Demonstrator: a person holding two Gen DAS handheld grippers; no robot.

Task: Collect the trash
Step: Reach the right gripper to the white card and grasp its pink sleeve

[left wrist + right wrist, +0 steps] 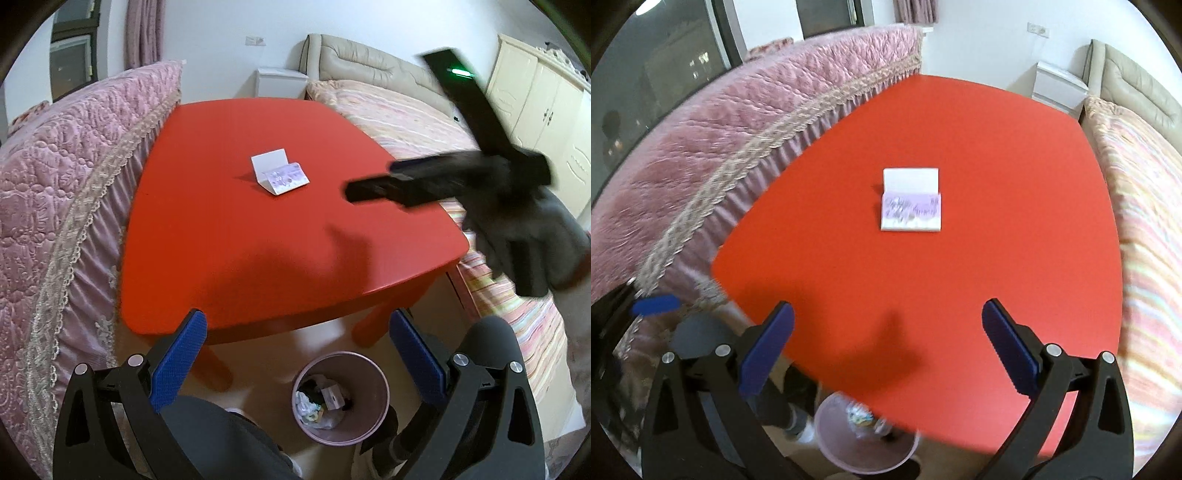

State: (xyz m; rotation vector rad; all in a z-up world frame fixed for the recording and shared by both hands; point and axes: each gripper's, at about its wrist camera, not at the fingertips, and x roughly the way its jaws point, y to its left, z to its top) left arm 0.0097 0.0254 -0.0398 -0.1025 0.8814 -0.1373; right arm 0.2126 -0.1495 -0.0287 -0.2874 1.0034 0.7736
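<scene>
With both jaws spread and empty, we hold our right gripper (888, 343) over the red table (960, 295), the opened carton (911, 201) at twelve o'clock, our left gripper (297, 350) above the pink wastebasket (378, 384), likely the carton's destination.

A card (911, 201) lies mid-table (960, 280); the bin (340, 398) sits seemingly beside its near edge.

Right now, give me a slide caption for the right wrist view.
Open right hand-held gripper over a red table, facing a small open box, with the bin below the table edge.
</scene>
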